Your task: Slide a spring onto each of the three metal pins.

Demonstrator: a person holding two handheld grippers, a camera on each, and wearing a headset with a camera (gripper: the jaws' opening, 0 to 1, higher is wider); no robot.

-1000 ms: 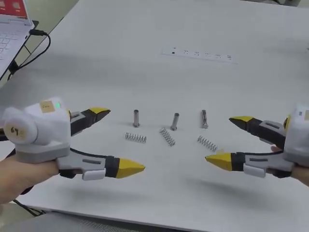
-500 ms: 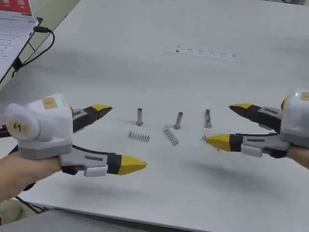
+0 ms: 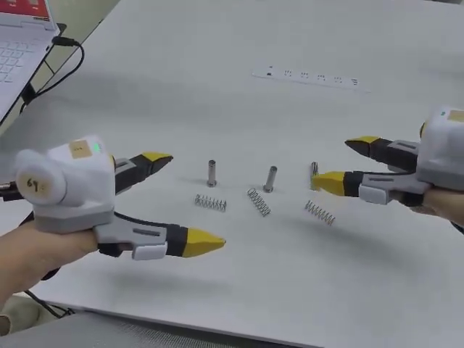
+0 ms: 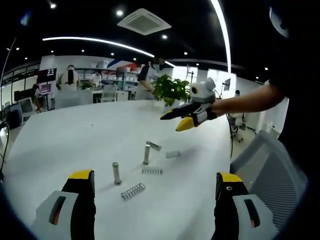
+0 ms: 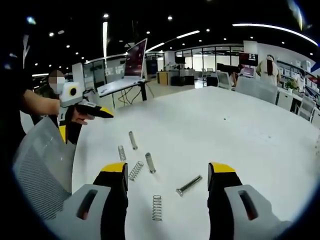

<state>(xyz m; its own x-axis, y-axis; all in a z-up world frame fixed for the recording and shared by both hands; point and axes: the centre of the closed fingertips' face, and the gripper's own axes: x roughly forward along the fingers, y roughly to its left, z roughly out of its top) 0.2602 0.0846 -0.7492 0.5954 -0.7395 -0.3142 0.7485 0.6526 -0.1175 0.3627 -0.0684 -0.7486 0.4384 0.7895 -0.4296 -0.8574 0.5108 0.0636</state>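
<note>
At the near left, the left tool is hovering above the white table, its jaws spread wide and gripping nothing, apparently waiting to steady a pin. Ahead of it, the left pin and the middle pin are standing upright. A spring is lying loose just in front of each, the left spring and the middle spring, seemingly laid out one per pin for easy pairing. Further right, the right pin is lying on its side, as the right gripper view shows, with the right spring resting near it. The right tool, also wide open and empty, is hanging just over that pin, probably lining up the first pick. No spring is sitting on a pin yet.
</note>
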